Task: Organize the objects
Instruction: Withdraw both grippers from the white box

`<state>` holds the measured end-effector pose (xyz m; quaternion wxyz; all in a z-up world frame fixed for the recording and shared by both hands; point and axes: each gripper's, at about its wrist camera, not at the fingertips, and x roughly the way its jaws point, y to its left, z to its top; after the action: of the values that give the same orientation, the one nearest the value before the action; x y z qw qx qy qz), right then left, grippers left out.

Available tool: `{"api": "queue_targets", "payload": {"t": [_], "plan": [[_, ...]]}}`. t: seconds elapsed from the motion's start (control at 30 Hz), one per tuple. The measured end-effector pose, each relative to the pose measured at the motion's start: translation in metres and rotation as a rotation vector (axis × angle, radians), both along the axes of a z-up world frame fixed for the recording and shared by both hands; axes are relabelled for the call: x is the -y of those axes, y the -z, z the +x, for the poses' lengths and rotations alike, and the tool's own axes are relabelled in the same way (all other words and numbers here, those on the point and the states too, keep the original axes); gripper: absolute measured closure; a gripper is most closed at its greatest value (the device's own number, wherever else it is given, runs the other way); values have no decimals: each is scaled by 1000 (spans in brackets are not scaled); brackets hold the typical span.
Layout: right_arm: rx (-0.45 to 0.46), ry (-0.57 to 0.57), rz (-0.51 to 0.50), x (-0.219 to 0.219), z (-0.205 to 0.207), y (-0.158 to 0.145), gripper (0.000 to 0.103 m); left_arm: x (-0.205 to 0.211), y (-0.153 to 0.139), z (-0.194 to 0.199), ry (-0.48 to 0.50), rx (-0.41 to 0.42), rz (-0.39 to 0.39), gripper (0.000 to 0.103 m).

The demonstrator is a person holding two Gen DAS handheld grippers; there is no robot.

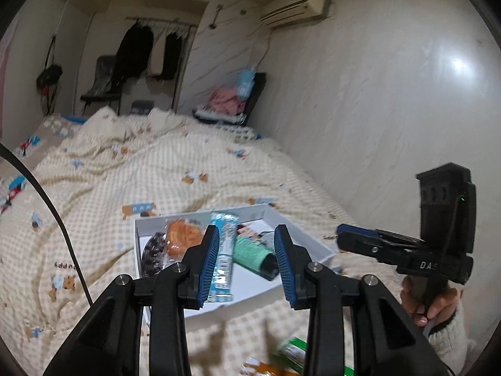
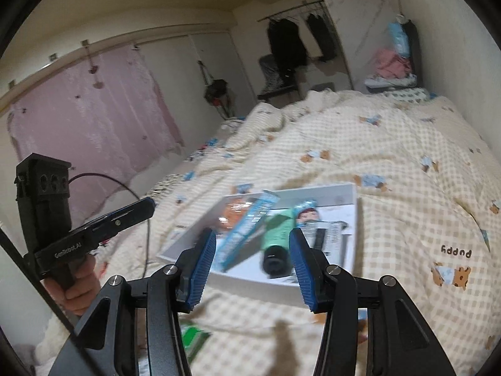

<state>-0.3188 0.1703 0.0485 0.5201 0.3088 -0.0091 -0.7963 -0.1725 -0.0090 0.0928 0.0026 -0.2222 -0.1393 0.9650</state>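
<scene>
Left tongs (image 1: 245,263): I read them parted, nothing between | Right tongs (image 2: 252,268): parted, empty, clear of the box | White box (image 1: 313,241): on the bed quilt (image 1: 125,172) | Green tube (image 1: 255,252): lying flat inside, long axis slanted, black cap towards me | Blue wrapper (image 1: 224,257): alongside it.

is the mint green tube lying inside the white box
Yes, the mint green tube lies on the floor of the white box, beside the blue wrapper.
</scene>
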Motion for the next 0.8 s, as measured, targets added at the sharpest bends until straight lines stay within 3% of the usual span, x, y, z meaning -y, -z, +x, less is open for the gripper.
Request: {"api": "queue_targets", "payload": {"t": [0.3,0.33,0.37,0.4,0.8], "plan": [[2,-145,-23,-7,51,-17,52,-53,-23,68,74,-116,-230,60],[-2,-155,-21,-8,56,-18,47,-57,-23,74,88,-124,-239,57],[-11,-167,-17,-9,62,-20,36,-58,-22,78,110,-127,-236,54],[-20,-175,-15,-11,67,-20,32,-58,-22,80,137,-128,-226,54],[-40,-211,2,-24,95,-12,32,-52,4,89,151,-39,-177,52]]}}
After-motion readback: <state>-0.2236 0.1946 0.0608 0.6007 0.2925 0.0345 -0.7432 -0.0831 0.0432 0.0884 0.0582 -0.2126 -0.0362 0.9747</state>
